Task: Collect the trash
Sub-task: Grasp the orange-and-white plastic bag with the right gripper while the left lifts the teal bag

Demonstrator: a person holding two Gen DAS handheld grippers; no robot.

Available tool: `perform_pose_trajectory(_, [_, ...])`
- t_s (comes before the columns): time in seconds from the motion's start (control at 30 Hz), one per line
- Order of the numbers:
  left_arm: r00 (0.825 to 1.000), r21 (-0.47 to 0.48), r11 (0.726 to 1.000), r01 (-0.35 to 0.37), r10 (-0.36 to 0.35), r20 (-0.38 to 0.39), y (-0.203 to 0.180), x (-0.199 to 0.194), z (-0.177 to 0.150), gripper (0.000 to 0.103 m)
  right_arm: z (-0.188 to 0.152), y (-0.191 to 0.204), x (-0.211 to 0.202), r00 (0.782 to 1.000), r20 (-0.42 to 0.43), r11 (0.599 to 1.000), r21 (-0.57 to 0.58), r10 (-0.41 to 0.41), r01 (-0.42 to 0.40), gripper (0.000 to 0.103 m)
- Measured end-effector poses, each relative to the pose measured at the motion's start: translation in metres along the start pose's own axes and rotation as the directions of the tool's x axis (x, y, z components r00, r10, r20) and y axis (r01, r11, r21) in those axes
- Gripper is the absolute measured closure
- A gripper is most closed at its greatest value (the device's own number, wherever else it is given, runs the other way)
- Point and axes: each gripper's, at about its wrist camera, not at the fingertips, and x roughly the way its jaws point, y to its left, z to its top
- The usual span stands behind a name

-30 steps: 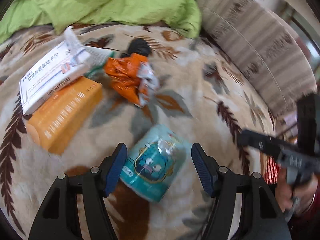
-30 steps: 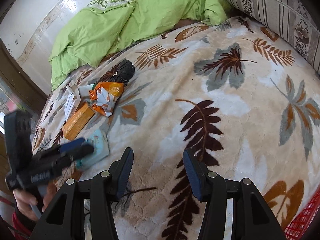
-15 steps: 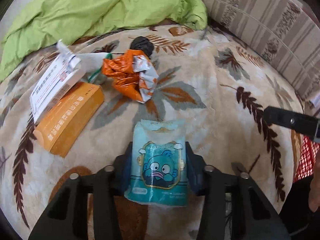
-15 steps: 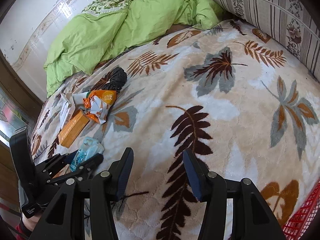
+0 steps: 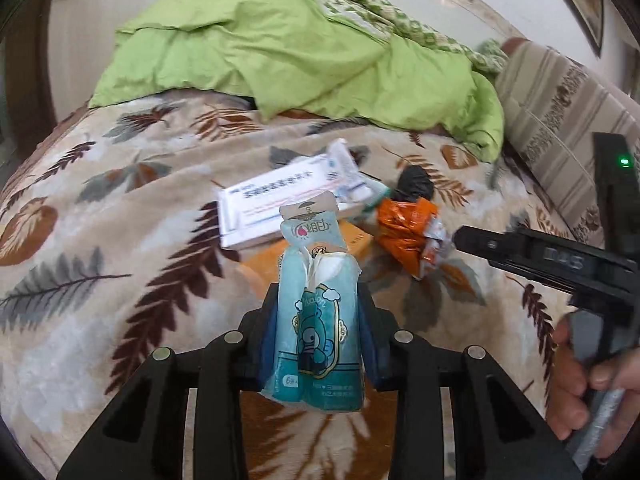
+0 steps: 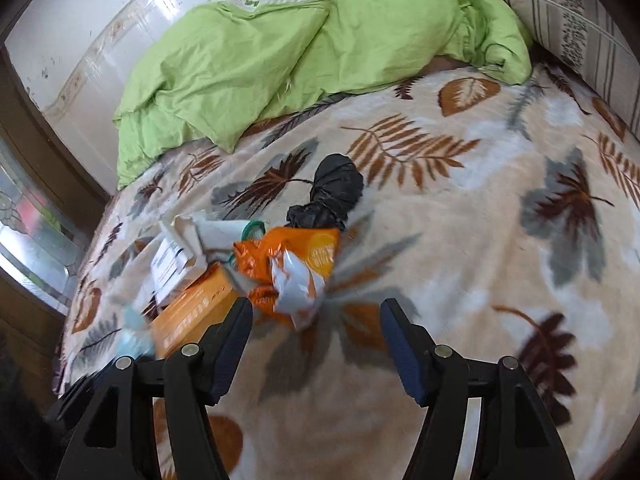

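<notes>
Left gripper [image 5: 318, 320]: fingers have just been closing and now pinch a teal tissue pack [image 5: 316, 332], squeezed narrow and lifted off the bed; the pack's torn top flap stands upright.

Right gripper [image 6: 316, 340]: fingers have just been opening, now wide apart with nothing between them, hovering over the leaf-print blanket [image 6: 460, 240] just short of the orange wrapper [image 6: 292, 268].

Left wrist view only: the held pack in full, the right gripper's side with a green light, and a person's hand [image 5: 592, 384] on its handle. The white box [image 5: 280, 208] lies flat with its print showing; the orange box [image 5: 264, 268] is mostly hidden behind the pack.

Right wrist view only: the orange box in plain sight beside the wrapper, crumpled white paper beside it, the black bag [image 6: 332, 196] in full; the tissue pack is only a teal blur at lower left.

Both views: green quilt [image 6: 312, 44] heaped at the bed's far end, striped cushion [image 5: 560, 120] at right.
</notes>
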Motion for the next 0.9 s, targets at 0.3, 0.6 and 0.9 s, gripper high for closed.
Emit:
perform_pose_trajectory(0.3, [0.999, 0.022, 0.999, -0.049, 0.048, 0.013, 0.008, 0.001, 0.003, 0.069, 0.005, 0.014, 0.04, 1.0, 0.004, 0.997, -0.073, -0.03, 0.03, 0.066])
perform_pose_trajectory(0.6, [0.998, 0.043, 0.998, -0.053, 0.051, 0.047, -0.005, -0.005, 0.004, 0.069, -0.01, 0.02, -0.006, 0.996, 0.086, 0.99, -0.14, 0.001, 0.011, 0.067])
perform_pose_trajectory(0.9, [0.989, 0.032, 0.993, -0.113, 0.11, 0.097, -0.009, -0.011, 0.005, 0.069, -0.025, 0.039, -0.033, 0.986, 0.165, 0.965, -0.26, 0.012, 0.031, 0.067])
